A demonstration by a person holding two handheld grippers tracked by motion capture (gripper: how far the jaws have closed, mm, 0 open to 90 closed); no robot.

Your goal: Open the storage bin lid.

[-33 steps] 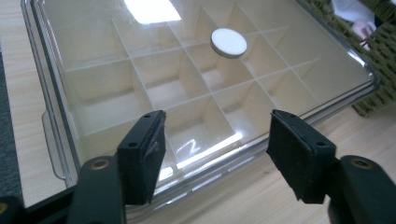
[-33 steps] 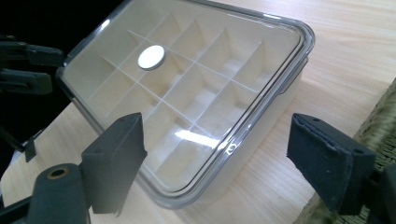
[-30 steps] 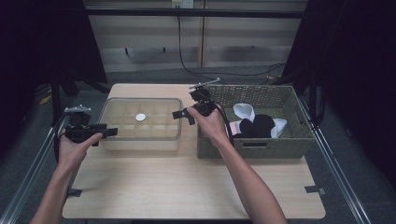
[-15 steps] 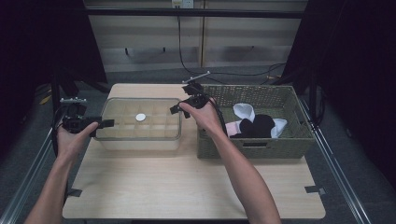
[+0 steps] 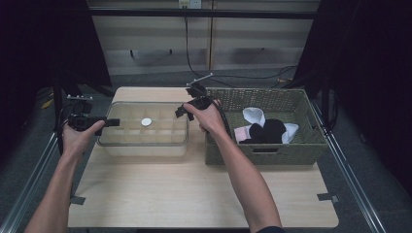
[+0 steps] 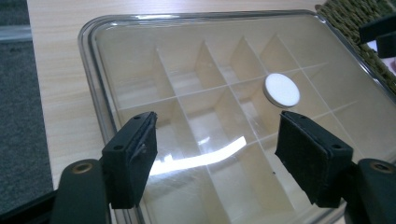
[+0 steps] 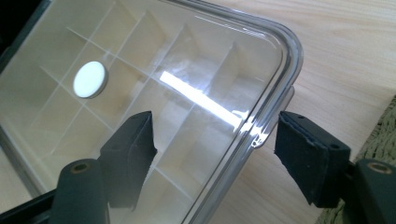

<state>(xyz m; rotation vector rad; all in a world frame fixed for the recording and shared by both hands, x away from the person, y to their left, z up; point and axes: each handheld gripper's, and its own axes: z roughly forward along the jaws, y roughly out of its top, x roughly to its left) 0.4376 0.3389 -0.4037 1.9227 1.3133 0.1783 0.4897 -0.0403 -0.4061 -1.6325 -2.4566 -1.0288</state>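
Left gripper (image 5: pixel 112 122): I hold it spread wide, nothing gripped, at the left end of the clear lidded box (image 5: pixel 143 127), mid-table, ready to take the lid edge. Right gripper (image 5: pixel 180 111): likewise wide, nothing gripped, astride the box's opposite rim. Wicker basket (image 5: pixel 291 97): beside the box.

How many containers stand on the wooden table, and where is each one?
2. The clear lidded box with inner dividers stands left of centre on the table; the woven basket, holding socks, stands right beside it on the right.

Open right gripper (image 7: pixel 212 140) over clear box's (image 7: pixel 140 93) corner (white disc (image 7: pixel 89 80) atop)
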